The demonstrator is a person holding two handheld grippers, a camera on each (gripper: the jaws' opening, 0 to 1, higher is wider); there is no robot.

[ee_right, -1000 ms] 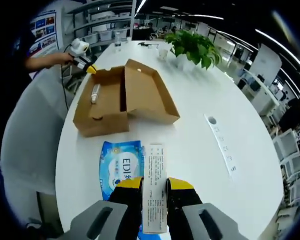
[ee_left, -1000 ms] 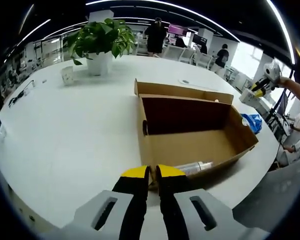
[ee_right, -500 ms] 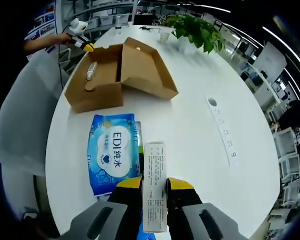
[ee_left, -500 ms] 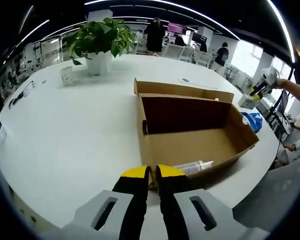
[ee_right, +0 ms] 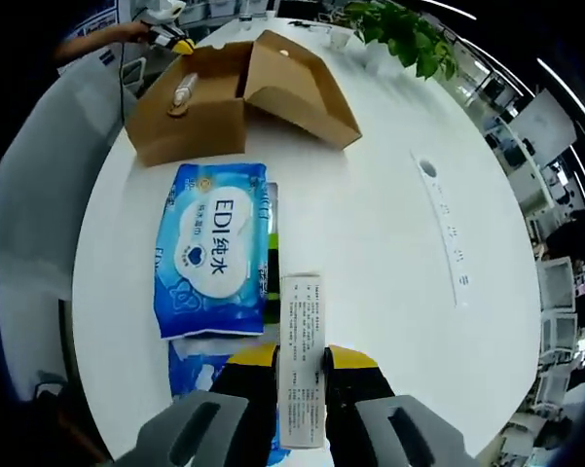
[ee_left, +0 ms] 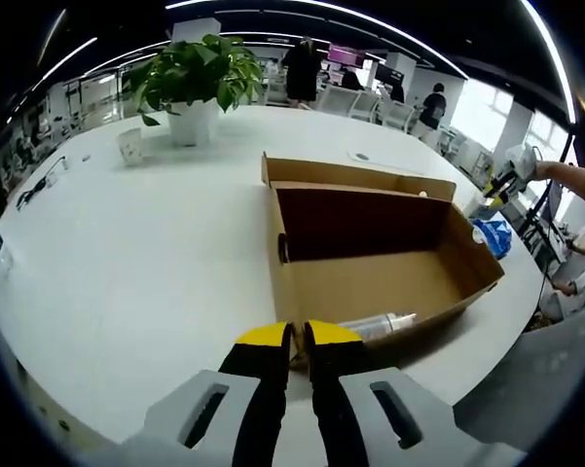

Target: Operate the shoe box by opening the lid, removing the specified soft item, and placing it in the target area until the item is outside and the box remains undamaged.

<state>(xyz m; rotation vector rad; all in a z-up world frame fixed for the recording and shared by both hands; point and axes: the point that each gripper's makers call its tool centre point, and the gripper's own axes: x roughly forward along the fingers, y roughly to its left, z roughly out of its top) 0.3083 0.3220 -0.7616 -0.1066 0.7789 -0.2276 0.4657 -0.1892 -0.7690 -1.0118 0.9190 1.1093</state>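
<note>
Right gripper view: right gripper at bottom centre, yellow-tipped jaws closed on a narrow white printed paper strip that stands up between them toward frame centre. Blue-and-white soft wet-wipe pack lies flat on the white table, just left of the strip and ahead of the jaws, long axis running up-frame. A 2nd blue pack edge shows lower left, partly under the gripper; cannot tell whether the strip joins either pack. Brown cardboard shoe box sits upper left, lid open, well apart from the pack. Left gripper appears at the box's far end, top left.

Left gripper view: left gripper at bottom centre, jaws nearly together, nothing visibly clamped; cannot tell if they touch the box's near wall. White cylindrical bottle lies inside along that wall. Blue pack glimpsed at right edge, beyond the box.

Judgement: soft item is already outside the box; right gripper is nearer it, so release or placement falls to that side. Left view gives the box interior; right view gives the pack's lie.
</note>
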